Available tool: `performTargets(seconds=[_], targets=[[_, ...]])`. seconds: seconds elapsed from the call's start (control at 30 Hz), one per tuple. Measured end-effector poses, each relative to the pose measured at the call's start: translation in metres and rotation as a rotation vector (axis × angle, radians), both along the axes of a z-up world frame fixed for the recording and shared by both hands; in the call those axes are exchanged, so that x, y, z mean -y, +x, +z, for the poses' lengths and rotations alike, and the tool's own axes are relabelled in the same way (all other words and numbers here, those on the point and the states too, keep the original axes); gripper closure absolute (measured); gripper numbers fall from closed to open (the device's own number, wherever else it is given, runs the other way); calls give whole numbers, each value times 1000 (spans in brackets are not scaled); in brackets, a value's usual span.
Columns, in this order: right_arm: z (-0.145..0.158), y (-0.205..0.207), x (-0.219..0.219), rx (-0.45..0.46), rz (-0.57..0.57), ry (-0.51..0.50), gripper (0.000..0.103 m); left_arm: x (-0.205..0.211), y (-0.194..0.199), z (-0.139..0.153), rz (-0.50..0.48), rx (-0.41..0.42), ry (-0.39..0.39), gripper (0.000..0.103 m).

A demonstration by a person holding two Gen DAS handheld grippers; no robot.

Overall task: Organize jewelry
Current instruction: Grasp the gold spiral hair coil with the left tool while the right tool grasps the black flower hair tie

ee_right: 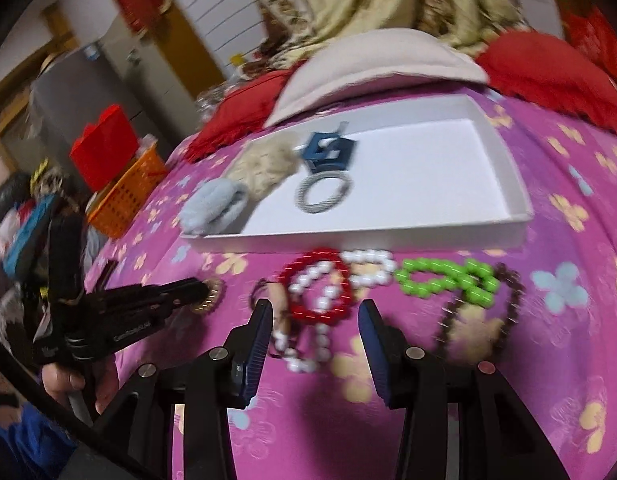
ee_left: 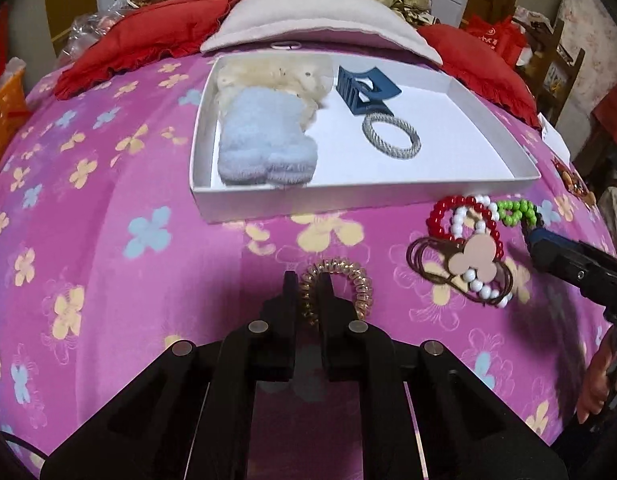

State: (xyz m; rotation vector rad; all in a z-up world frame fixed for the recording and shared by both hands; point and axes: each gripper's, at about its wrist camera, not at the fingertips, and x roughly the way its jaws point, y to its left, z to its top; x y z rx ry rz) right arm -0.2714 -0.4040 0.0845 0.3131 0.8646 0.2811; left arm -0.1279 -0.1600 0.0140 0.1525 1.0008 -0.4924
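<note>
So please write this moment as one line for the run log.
left gripper: shut on gold spiral hair tie | right gripper: open over red bead bracelet | white tray: holds blue claw clip

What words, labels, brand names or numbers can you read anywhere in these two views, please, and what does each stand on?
No text reads clearly.
Left gripper: white lettering on its body, too blurred to read.
Red bag in the background: gold print, too small to read.
White box, blue hair claw, spiral hair tie and beaded bracelets: no markings visible.
</note>
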Motion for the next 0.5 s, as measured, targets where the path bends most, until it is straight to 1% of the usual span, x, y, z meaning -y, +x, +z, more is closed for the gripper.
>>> performTargets(seconds=[0.13, 0.2, 0.23, 0.3, 0.33, 0.37, 0.47, 0.5], targets=[[-3, 14, -27, 12, 56, -66, 61, 4, -3, 0, -22, 18, 15, 95], [-10, 22, -41, 5, 78, -103, 70, 5, -3, 0, -29, 22, 19, 95], [-13, 24, -46, -3, 81, -127, 72, 6, -3, 0, -33, 22, 20, 95], [-17, 26, -52, 0, 89, -162, 84, 6, -3, -1, -39, 21, 19, 95], [-17, 25, -52, -3, 95, -162, 89, 6, -3, -1, -43, 19, 19, 95], [-17, 23, -51, 0, 95, -157, 89, 6, -4, 0, -47, 16, 19, 95], [-12, 18, -46, 10, 78, -131, 97, 5, -8, 5, -62, 22, 1, 95], [-10, 17, -44, 13, 72, -119, 97, 5, -10, 9, -69, 30, -11, 95]])
